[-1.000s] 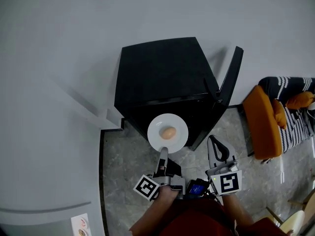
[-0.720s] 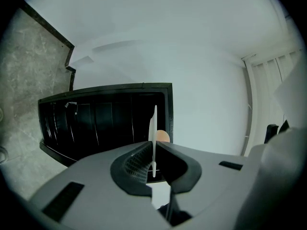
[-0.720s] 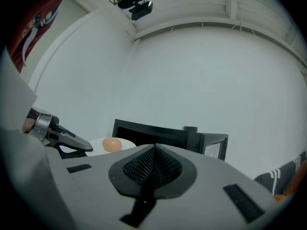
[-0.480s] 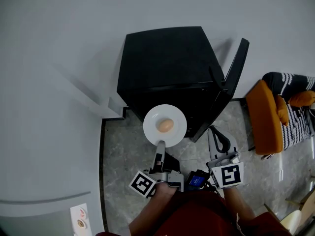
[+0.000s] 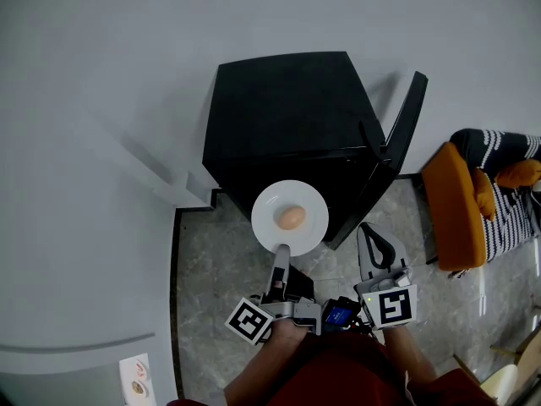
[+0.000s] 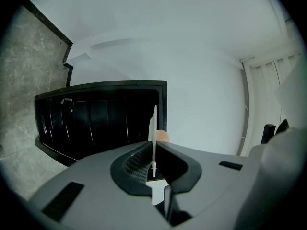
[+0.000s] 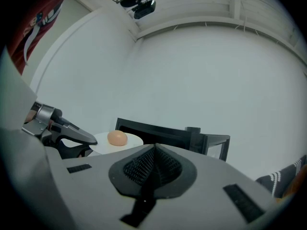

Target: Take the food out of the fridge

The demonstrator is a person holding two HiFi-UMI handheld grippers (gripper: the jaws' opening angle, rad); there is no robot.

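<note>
Clamping the rim of the plate, the left gripper held the egg just beyond its jaws, while the right gripper was closed and empty.

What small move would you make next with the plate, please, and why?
Probably draw the left gripper back, keeping the plate level: it pinches only the rim, the egg sits loose, and the plate hangs just outside the open fridge.

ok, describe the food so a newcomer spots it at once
Find the black fridge against the white wall, door open. In front of it the left gripper holds a round white plate by its rim. The food is the tan, egg-shaped piece at the plate's middle, the only thing on it.
</note>
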